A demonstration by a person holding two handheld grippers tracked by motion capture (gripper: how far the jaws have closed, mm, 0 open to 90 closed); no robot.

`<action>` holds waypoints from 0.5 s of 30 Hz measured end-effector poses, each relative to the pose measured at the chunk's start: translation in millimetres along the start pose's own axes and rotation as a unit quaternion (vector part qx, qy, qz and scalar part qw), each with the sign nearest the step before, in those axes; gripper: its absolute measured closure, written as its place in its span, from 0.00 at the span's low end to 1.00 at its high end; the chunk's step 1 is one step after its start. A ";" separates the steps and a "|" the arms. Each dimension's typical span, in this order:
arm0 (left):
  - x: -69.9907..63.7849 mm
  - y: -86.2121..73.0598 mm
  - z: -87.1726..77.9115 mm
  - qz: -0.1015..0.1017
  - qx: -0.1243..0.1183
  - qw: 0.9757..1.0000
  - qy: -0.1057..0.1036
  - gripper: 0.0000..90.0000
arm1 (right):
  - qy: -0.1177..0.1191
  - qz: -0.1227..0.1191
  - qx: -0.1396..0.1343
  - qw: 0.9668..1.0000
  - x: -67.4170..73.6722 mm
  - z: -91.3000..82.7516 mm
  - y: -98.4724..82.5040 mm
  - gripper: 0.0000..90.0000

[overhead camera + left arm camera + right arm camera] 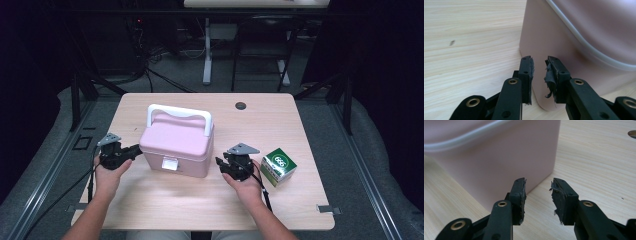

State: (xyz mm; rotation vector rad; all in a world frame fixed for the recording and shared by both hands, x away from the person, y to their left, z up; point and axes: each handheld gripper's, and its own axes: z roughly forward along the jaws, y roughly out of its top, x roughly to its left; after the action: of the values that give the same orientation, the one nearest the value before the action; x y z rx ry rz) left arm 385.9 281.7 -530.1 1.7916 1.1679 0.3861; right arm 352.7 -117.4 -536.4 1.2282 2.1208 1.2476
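A pink lidded box [177,142] with a white handle [180,116] and a white front latch stands mid-table. My left gripper [136,149] is at the box's left side, jaws pointing at it. In the left gripper view the jaws of that gripper [539,75] stand a little apart with nothing between them, close to the box's rounded lower corner [549,42]. My right gripper [219,161] is just off the box's right side. In the right gripper view its jaws [538,197] are apart and empty, the box wall [494,162] close ahead to the left.
A small green-and-white carton [278,166] sits on the table right of my right hand. A round cable hole [241,105] is near the table's far edge. Cables trail from both grippers towards the front edge. Beyond the table stand dark frames and a desk's legs.
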 end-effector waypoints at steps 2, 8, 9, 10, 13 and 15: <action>-8.0 0.7 3.8 0.001 -0.002 1.000 0.001 0.81 | -0.003 0.005 -0.006 1.000 -2.2 -0.4 0.5 0.69; -23.2 0.1 14.5 -0.010 -0.012 1.000 -0.010 0.81 | -0.031 0.022 -0.019 0.999 -10.1 0.6 4.7 0.70; -23.2 0.1 14.5 -0.010 -0.012 1.000 -0.010 0.82 | -0.034 0.024 -0.020 0.999 -11.7 0.2 5.0 0.70; -24.6 -0.1 15.7 -0.009 -0.012 1.000 -0.015 0.82 | -0.036 0.029 -0.022 0.999 -13.7 -0.4 5.0 0.71; -30.3 -1.0 19.2 -0.008 -0.013 1.000 -0.016 0.82 | -0.040 0.031 -0.024 0.998 -17.3 -1.7 4.9 0.72; -33.4 -1.3 20.0 -0.006 -0.014 1.000 -0.013 0.85 | -0.042 0.028 -0.025 0.998 -17.0 -2.3 4.9 0.78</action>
State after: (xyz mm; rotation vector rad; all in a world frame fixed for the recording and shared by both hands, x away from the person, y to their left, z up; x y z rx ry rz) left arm 381.9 243.1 -534.4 1.7606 1.1496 0.3694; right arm 362.8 -131.7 -532.6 1.3049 1.9959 1.2420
